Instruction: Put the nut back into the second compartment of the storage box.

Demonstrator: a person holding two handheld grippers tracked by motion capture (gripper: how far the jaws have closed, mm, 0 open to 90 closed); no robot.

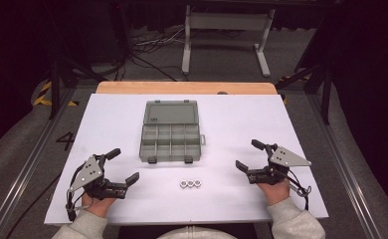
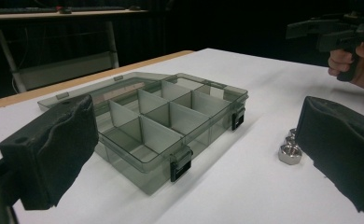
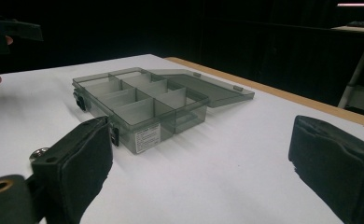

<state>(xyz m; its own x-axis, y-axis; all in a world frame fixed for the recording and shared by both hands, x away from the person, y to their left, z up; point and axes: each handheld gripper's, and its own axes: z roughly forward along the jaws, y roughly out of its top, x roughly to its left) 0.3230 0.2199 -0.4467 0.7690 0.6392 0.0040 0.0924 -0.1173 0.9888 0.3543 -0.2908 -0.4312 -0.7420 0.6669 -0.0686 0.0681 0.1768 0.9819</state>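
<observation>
Lying in a short row on the white table (image 1: 242, 124), three metal nuts (image 1: 191, 183) wait between the two grippers, a little nearer to the person than the organizer box (image 1: 171, 141). The box is grey and see-through, its lid is folded back flat and its compartments look empty.

I judge that the work is at its start: the nuts are to go into the compartments, and none is picked up yet. The next move probably calls for one gripper to come down over an end nut, with one jaw on each side, and to close gently, because the nuts are small and touch each other.

The left gripper (image 1: 116, 166) has its jaws spread wide and holds nothing; in the left gripper view one nut (image 2: 290, 153) sits just beside the right-hand jaw, partly behind it, and the box is between and beyond the jaws. The right gripper (image 1: 248, 156) is also wide open and empty. In the right gripper view a nut (image 3: 39, 152) peeks out behind the left-hand jaw, with the box further ahead.
</observation>
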